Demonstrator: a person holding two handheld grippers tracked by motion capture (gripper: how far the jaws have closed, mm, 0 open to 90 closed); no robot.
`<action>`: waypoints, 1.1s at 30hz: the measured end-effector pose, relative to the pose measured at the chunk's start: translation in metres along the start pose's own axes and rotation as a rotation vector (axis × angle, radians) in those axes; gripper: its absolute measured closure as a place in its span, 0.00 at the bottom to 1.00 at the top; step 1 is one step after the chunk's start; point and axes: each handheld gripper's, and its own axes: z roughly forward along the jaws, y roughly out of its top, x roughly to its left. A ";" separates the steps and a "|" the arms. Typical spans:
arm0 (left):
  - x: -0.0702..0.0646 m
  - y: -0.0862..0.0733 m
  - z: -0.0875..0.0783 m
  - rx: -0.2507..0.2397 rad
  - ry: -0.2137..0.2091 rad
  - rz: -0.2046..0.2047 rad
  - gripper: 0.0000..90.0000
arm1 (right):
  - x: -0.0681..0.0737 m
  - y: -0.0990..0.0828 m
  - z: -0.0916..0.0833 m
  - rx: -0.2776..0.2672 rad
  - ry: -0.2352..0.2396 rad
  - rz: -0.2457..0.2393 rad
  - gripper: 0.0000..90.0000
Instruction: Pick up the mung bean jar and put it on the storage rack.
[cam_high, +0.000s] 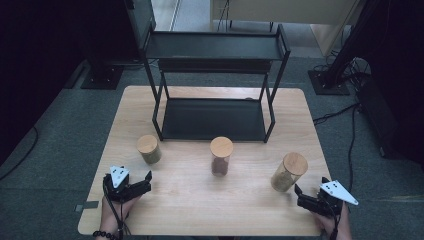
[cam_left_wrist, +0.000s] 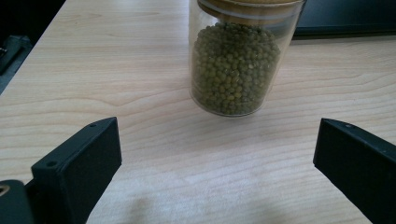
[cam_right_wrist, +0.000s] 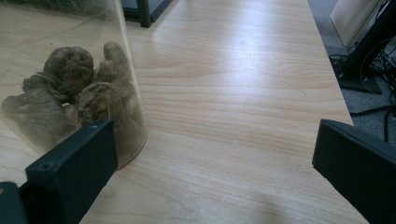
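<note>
The left gripper (cam_left_wrist: 217, 158) stood spread and empty, the clear glass jar of green beans with a wooden lid (cam_left_wrist: 236, 60) just ahead between its fingers. The right gripper (cam_right_wrist: 215, 163) gaped too, the walnut jar (cam_right_wrist: 70, 88) beside its left finger. Both jars looked rigid, smooth, breakable; grasp mid-wall.

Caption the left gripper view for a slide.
Open left tool faces a clear jar of green beans standing on the wooden table, nothing between its jaws.
</note>
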 end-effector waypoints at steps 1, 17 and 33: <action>0.000 0.000 0.000 0.000 0.000 0.000 0.01 | 0.000 0.000 0.000 0.000 0.000 0.001 0.00; -0.003 0.011 0.019 0.007 -0.017 0.000 0.01 | 0.001 0.000 0.000 0.003 -0.009 -0.009 0.00; -0.005 0.020 0.033 0.014 -0.025 0.000 0.01 | 0.002 0.000 0.000 0.002 -0.014 -0.014 0.00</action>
